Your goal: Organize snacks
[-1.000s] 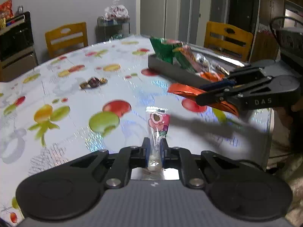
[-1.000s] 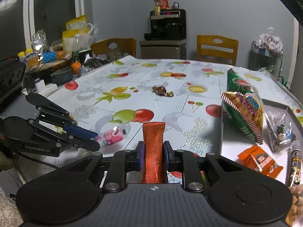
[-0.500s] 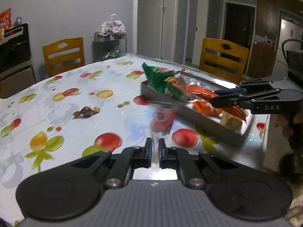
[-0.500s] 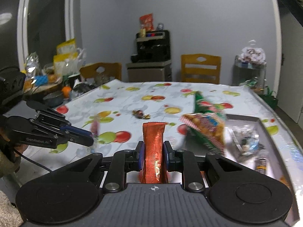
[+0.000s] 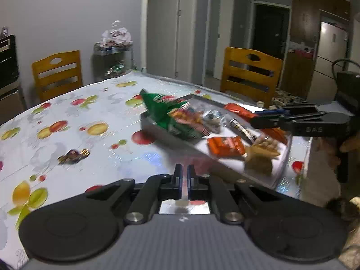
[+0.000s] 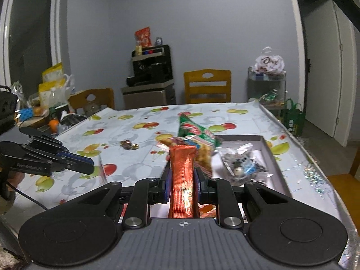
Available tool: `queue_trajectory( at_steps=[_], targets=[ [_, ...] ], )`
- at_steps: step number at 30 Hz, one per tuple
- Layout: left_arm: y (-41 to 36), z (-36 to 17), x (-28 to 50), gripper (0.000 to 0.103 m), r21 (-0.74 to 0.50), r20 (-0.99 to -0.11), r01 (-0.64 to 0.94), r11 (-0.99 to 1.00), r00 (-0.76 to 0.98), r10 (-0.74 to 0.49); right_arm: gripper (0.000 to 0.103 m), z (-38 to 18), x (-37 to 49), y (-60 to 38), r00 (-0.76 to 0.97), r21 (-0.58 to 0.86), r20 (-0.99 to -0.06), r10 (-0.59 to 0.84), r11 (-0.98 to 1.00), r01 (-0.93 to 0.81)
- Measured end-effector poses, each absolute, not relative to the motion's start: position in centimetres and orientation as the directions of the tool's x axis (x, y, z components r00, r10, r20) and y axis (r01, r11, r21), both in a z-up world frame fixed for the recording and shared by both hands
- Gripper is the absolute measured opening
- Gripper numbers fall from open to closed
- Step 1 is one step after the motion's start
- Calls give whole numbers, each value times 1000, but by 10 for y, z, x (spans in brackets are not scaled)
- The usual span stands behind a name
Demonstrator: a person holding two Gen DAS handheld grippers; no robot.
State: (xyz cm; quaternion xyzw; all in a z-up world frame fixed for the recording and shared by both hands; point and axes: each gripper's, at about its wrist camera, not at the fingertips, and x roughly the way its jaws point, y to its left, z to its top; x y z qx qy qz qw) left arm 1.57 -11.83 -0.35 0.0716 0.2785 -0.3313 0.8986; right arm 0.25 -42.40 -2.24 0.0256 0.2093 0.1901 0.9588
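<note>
1. Both hands now sit at the grey tray (image 5: 155, 124), up from the open surface (image 5: 67, 117) where they were a second ago.
2. The right claw (image 6: 182, 180) stays clamped on the orange snack bar (image 6: 182, 177), poised over the tray's snacks.
3. The left claw (image 5: 184, 175) is together on a small clear sachet, now only a blur at its tips.
4. Both items look ready to drop in; one wrapped candy (image 5: 73, 156) remains outside.

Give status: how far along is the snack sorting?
Done: green bag, orange packet and other snacks sit in the tray. In hand: right hand-held gripper clamps an orange-red wrapper over the tray; left hand-held gripper is shut on a thin, blurred packet. Left: both drops, plus the foil candy on the tablecloth.
</note>
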Motion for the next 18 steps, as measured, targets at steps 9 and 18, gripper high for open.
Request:
queue_trajectory(
  at_steps=[9,18],
  targets=[
    [-152,-6,35,0,-7,-599,648,762,607,-522,23,-34,6,-447,845,160,-404,349,937,-311],
    [-148,-46,66,11,-199,-711,508,838,513,-481,23,-40,5,-453,839,183,-408,361,932,-312]
  ],
)
